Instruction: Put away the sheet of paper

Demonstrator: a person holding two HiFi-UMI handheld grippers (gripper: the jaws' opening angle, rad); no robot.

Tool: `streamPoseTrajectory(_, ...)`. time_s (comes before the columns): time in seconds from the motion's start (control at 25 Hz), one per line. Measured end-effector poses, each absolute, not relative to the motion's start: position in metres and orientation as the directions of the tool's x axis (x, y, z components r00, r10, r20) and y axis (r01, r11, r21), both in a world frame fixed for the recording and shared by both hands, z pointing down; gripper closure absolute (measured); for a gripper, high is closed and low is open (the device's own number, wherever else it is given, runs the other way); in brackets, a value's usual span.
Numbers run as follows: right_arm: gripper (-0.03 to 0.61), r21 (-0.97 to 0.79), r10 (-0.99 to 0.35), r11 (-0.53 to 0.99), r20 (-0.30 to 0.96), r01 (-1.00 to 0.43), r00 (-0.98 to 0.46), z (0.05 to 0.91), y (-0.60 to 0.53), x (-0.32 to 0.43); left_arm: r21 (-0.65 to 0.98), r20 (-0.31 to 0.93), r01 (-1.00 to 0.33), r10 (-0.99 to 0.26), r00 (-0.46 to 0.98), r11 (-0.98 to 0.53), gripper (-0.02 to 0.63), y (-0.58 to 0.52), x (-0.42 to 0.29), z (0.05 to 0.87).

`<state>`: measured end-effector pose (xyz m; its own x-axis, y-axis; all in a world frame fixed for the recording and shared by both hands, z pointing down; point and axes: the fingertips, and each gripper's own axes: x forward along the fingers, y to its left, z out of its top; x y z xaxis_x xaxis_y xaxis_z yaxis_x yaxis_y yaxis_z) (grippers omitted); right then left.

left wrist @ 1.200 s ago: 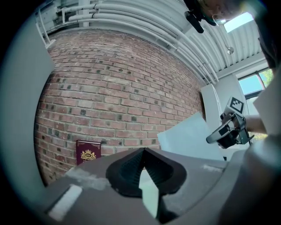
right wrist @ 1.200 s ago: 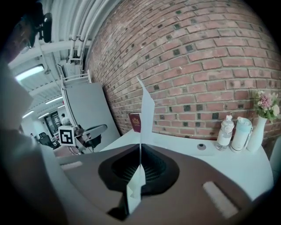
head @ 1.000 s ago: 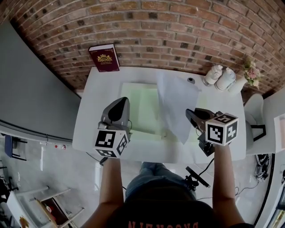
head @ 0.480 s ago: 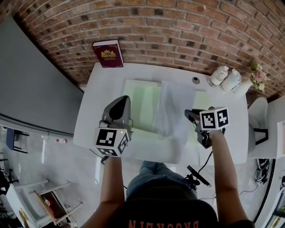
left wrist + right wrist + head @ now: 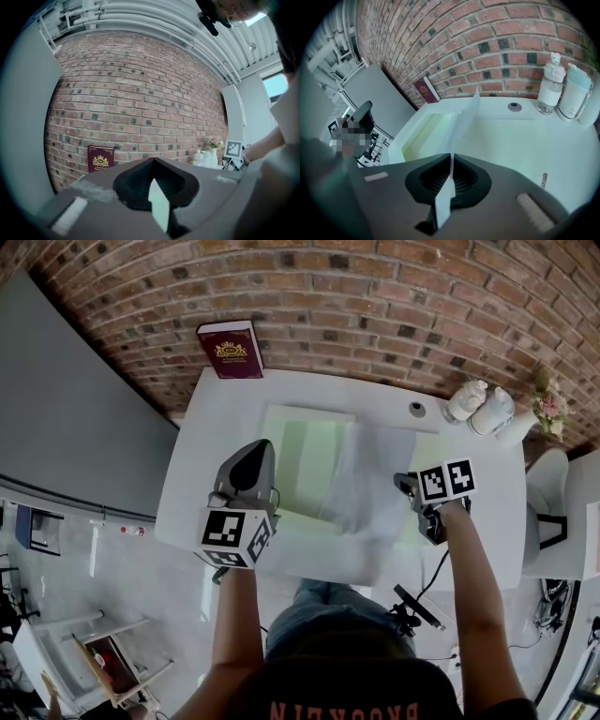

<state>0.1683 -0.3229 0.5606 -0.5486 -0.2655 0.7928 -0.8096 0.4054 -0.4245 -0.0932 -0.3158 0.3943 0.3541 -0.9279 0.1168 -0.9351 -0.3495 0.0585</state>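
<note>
The sheet of paper [image 5: 465, 118] is pinched edge-on between the pressed-together jaws of the right gripper [image 5: 451, 158]. A short tail is seen behind the jaws, while the rest is carried ahead of them and reaches out over the pale green folder [image 5: 298, 457] on the counter [image 5: 220, 418]. The left gripper [image 5: 153, 161] is held to the left of the sheet, apart from it — its jaws are closed on a thin pale green strip [image 5: 158, 206], whose source cannot be told.

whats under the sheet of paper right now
The open pale green case on the white table. The sheet of paper, held by the right gripper, covers its middle, so anything there is hidden.
</note>
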Motion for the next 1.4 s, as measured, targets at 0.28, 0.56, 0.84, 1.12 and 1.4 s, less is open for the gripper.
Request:
streamPoseTrajectory(0.28,0.575,-0.409,-0.201,0.382,0.839,-0.829,-0.506,0.588,-0.334,0.184,0.058,0.135,-0.938,-0.928,0.348,-0.343,0.617,-0.319,-0.093,0.4)
streamPoseTrajectory(0.56,0.575,-0.447,-0.168,0.371,0.83,-0.814,-0.533,0.599,-0.348,0.179,0.053,0.153,-0.945,-0.932,0.328,-0.323,0.617,-0.323,-0.098,0.403)
streamPoseTrajectory(0.84,0.575,-0.534,-0.145,0.289,0.796,-0.795,-0.587,0.61,-0.356,0.158,0.065,0.175,-0.952,-0.936,0.305,-0.298,0.617,-0.325,-0.113,0.409)
streamPoseTrajectory(1.12,0.575,-0.563,-0.129,0.277,0.781,-0.778,-0.611,0.615,-0.361,0.127,0.071,0.188,-0.961,-0.942,0.278,-0.269,0.617,-0.329,-0.133,0.416)
streamPoseTrajectory(1.4,0.575,-0.573,-0.118,0.259,0.78,-0.778,-0.614,0.622,-0.364,0.1,0.072,0.209,-0.963,-0.94,0.27,-0.261,0.617,-0.329,-0.152,0.425)
